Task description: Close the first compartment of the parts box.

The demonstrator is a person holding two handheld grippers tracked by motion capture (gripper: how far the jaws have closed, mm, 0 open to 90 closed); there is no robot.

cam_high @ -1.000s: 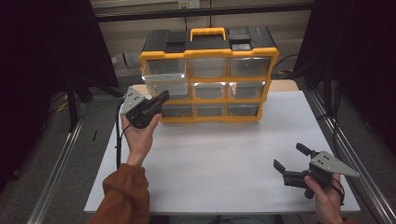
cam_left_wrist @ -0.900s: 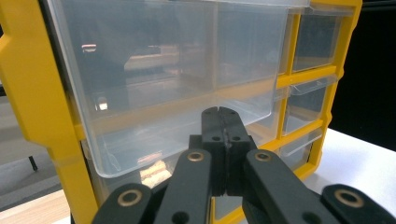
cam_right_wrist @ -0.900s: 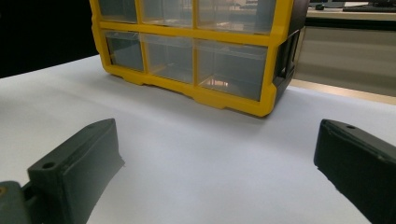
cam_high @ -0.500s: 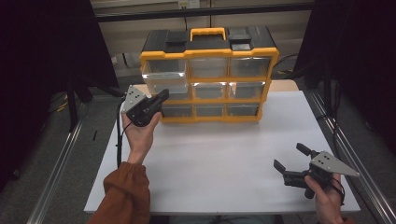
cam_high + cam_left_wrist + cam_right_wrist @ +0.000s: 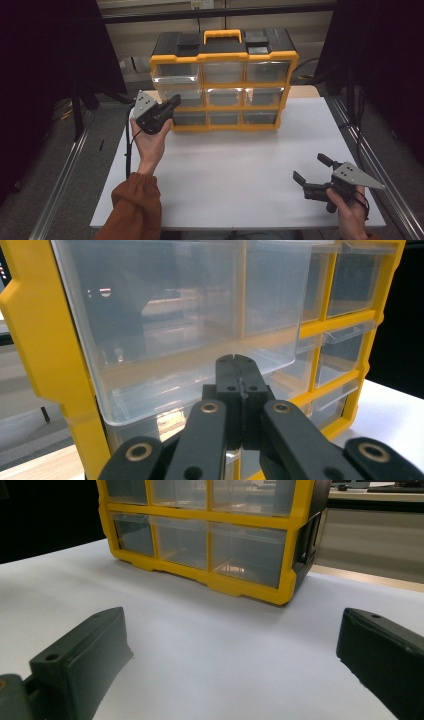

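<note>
Yellow-black drawer organiser (image 5: pixel 222 82) at table (image 5: pixel 240 170) rear; no legible markings. Left gripper (image 5: pixel 239 367) jaws closed, empty, against clear left drawer (image 5: pixel 165 330). Right gripper (image 5: pixel 314 170) wide open, empty, near front right.

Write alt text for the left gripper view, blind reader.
The left gripper, black jaws closed together, points at a clear plastic drawer at the left end of a yellow-framed drawer cabinet, close up. That drawer sits slightly forward of its neighbours. More clear drawers recede to the right, with a white tabletop at lower right.
</note>
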